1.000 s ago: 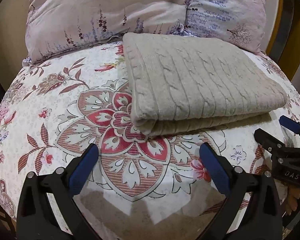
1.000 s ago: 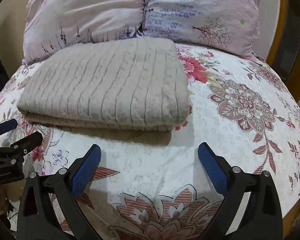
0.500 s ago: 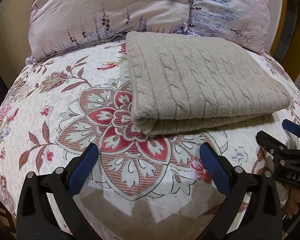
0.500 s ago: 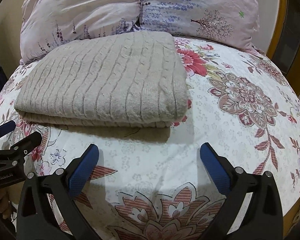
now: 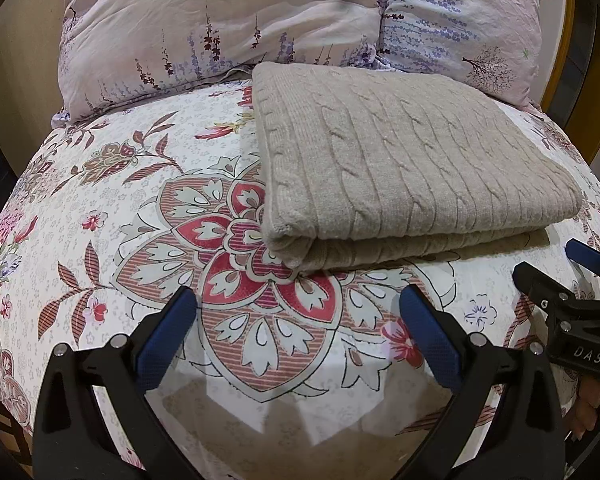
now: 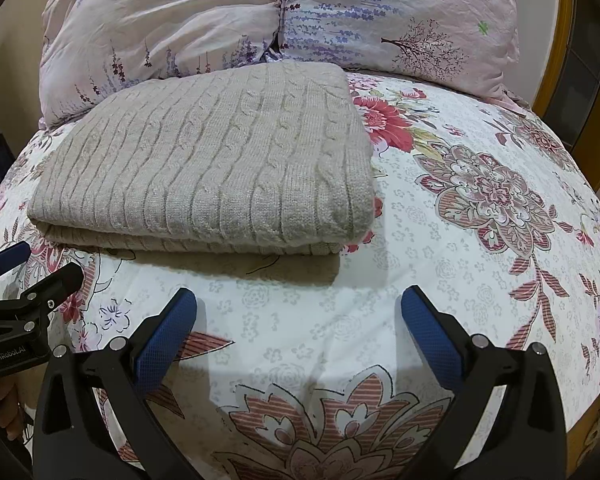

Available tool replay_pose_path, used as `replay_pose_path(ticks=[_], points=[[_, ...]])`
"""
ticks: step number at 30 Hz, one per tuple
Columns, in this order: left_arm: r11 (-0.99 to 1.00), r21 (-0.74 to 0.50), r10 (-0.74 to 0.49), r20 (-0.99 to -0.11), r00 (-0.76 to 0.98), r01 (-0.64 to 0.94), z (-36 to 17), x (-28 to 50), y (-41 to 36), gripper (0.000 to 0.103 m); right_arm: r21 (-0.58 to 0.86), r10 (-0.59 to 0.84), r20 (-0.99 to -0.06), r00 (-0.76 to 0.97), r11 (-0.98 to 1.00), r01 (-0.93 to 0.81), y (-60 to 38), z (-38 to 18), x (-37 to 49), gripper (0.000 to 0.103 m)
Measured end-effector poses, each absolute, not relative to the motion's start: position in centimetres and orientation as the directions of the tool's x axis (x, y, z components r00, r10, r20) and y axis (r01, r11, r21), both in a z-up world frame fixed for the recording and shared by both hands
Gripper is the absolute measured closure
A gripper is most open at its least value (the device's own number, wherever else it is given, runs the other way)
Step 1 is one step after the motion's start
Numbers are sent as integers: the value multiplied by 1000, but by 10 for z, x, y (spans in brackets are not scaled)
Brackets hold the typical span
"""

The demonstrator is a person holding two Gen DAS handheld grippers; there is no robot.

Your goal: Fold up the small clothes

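Observation:
A beige cable-knit sweater (image 5: 404, 164) lies folded into a neat rectangle on the floral bedsheet (image 5: 140, 208), just in front of the pillows. It also shows in the right wrist view (image 6: 212, 164). My left gripper (image 5: 300, 328) is open and empty, above the sheet a little short of the sweater's near left corner. My right gripper (image 6: 300, 328) is open and empty, short of the sweater's near right corner. Each gripper shows at the edge of the other's view, the right gripper (image 5: 576, 280) and the left gripper (image 6: 20, 276).
Two pink floral pillows (image 5: 228, 28) (image 6: 400, 12) lean at the head of the bed behind the sweater. A yellow wooden frame (image 6: 556, 52) stands at the right. The sheet (image 6: 480, 208) stretches right of the sweater.
Both grippers have tilted or risen slightly, so the sweater sits a little lower in each view. The sweater itself has not moved, and both grippers stay open.

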State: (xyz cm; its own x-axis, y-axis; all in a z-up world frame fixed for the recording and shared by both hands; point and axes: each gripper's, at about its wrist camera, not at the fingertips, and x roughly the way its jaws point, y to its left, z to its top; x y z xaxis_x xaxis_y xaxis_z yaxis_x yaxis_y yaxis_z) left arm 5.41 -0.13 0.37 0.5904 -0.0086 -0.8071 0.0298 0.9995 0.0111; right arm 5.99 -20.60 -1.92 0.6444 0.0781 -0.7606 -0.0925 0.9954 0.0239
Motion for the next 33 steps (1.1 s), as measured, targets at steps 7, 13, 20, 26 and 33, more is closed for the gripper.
replay_pose_path(ticks=[7, 13, 20, 26, 33], points=[[999, 11, -9, -807, 591, 30, 4, 54, -1, 2, 24, 79, -761, 644, 995, -94, -206, -19, 60, 1], [1000, 11, -8, -807, 590, 28, 4, 54, -2, 2, 24, 80, -761, 644, 995, -96, -206, -19, 60, 1], [1000, 11, -8, -807, 590, 29, 4, 54, -2, 2, 25, 79, -759, 646, 995, -93, -207, -19, 60, 1], [1000, 11, -8, -808, 589, 28, 4, 55, -1, 2, 25, 78, -758, 648, 996, -90, -207, -19, 59, 1], [999, 11, -10, -809, 588, 31, 4, 56, -1, 2, 25, 78, -758, 648, 996, -91, -208, -19, 59, 1]])
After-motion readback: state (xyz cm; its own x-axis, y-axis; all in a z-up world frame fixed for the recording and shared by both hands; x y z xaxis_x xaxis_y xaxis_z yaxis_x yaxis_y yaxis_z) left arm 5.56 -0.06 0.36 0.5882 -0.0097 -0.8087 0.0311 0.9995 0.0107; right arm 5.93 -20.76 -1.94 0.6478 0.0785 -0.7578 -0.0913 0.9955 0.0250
